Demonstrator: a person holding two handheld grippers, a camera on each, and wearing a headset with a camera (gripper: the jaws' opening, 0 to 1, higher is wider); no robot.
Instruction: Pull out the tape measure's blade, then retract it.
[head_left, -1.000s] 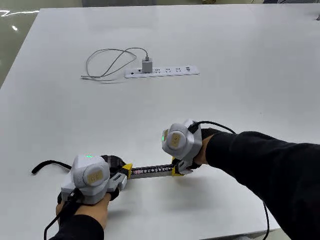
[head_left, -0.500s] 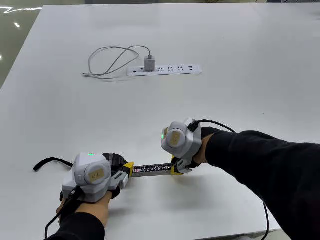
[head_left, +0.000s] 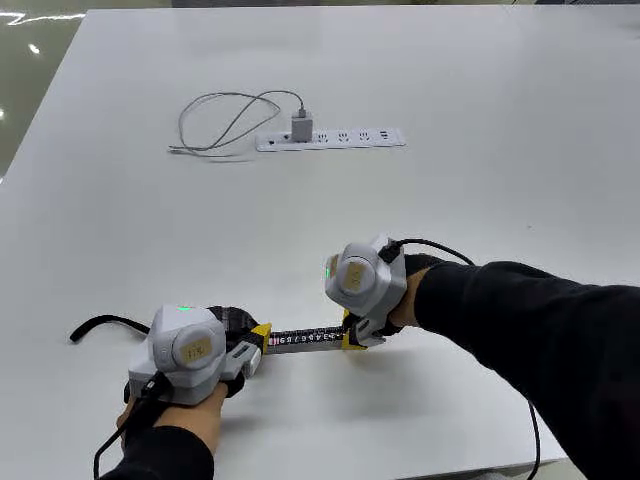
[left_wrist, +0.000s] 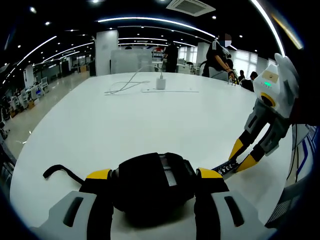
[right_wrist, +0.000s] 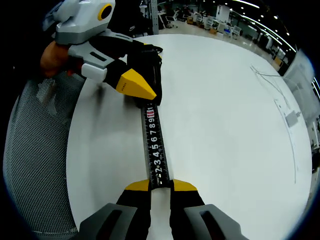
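Note:
The black tape measure (left_wrist: 152, 182) lies on the white table (head_left: 450, 180), with my left gripper (left_wrist: 154, 175) shut on its case from both sides. The case (head_left: 232, 322) sits near the table's front left, and its black strap (head_left: 100, 325) trails off to the left. A short stretch of numbered blade (right_wrist: 154, 150) runs from the case (right_wrist: 147, 60) to my right gripper (right_wrist: 160, 186), which is shut on the blade's end. In the head view the blade (head_left: 305, 340) spans the gap between the left gripper (head_left: 250, 348) and the right gripper (head_left: 352, 338).
A white power strip (head_left: 330, 138) with a plugged-in charger (head_left: 301, 127) and a looped cable (head_left: 225, 115) lies further back on the table. The table's front edge runs just below both hands. People stand far behind the table (left_wrist: 220, 55).

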